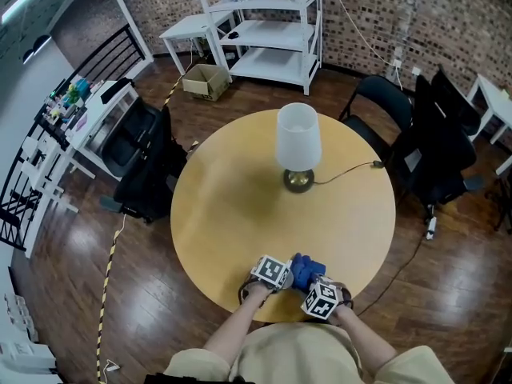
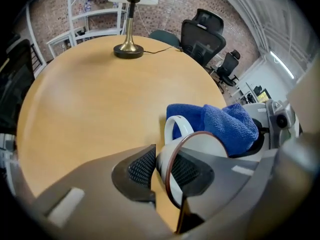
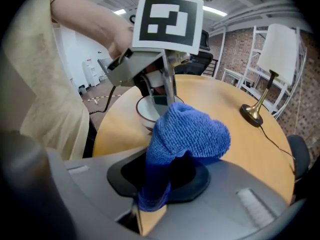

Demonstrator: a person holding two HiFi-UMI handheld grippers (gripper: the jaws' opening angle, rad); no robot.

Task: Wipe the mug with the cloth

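Observation:
A white mug (image 2: 200,146) with a brown rim and a white handle is clamped by its wall between the jaws of my left gripper (image 2: 162,171), which is shut on it. My right gripper (image 3: 155,184) is shut on a bunched blue cloth (image 3: 187,136), and the cloth (image 2: 225,121) presses against the mug's far side. From the right gripper view, the mug (image 3: 147,109) sits just beyond the cloth, under the left gripper's marker cube (image 3: 167,21). The head view shows both grippers (image 1: 276,272) (image 1: 324,298) close together at the table's near edge, with the cloth (image 1: 306,270) between them.
A round wooden table (image 1: 240,206) carries a lamp (image 1: 298,146) with a white shade and brass base, its cord running off to the right. Black chairs (image 1: 432,146) stand to the right and left (image 1: 148,162). White shelving (image 1: 268,30) is at the back.

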